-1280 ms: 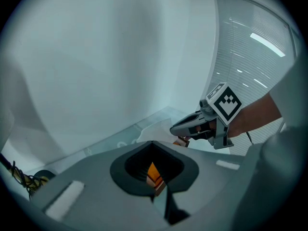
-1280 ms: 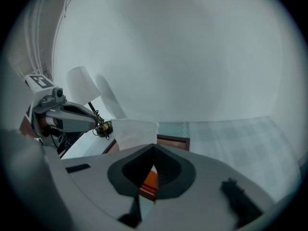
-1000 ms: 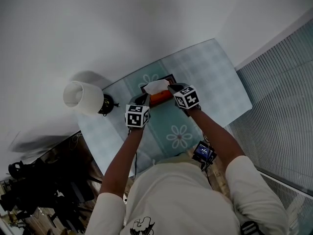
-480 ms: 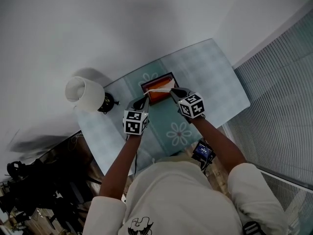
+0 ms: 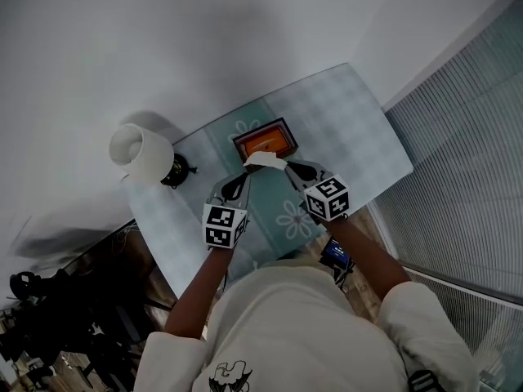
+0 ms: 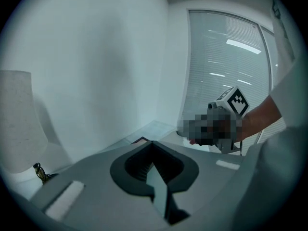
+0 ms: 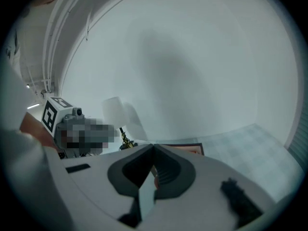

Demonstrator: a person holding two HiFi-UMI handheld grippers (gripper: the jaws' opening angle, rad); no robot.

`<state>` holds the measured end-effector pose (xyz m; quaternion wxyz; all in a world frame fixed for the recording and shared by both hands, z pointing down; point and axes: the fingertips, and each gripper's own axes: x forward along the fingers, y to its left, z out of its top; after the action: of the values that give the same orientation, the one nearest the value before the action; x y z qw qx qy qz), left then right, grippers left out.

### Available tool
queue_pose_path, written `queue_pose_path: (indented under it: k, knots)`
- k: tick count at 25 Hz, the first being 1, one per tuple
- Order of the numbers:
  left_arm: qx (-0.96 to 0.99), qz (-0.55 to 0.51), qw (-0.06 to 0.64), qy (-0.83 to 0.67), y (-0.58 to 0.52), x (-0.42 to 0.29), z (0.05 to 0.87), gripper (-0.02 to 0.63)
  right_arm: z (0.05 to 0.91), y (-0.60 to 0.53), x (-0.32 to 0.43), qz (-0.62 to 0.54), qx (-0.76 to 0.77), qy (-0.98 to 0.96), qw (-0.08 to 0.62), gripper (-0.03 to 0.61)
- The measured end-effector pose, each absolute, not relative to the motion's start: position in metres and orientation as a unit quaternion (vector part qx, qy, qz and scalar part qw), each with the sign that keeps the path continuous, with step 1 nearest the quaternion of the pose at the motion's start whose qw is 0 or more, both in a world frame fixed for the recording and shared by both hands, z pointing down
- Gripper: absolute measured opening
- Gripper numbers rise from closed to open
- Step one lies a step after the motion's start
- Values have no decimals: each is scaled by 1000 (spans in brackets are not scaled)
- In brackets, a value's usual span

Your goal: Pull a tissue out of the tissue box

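The white tissue (image 5: 263,161) is stretched between both claws at the near edge of the orange-topped tissue box (image 5: 264,141). The left gripper (image 5: 246,172) and right gripper (image 5: 287,167) are each pinched tight on one end of it. Their cubes (image 5: 224,224) bear black-and-white square markers, the only print visible.

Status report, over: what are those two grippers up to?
Left gripper, right gripper: both shut on tissue. Tissue held between them near tissue box. Lamp stands aside.

Left hand-held gripper (image 6: 152,143) pinching tissue (image 6: 158,189); lamp (image 6: 14,119) left.
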<state>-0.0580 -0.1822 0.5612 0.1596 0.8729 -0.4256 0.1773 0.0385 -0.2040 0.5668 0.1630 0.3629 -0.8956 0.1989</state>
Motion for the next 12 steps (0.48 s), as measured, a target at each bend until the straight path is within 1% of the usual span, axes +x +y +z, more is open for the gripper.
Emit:
queue_pose_path:
  k: [12]
  knots:
    - [891, 140, 137, -411, -126, -46, 517, 6, 501, -134, 40, 204, 380, -898, 85, 14]
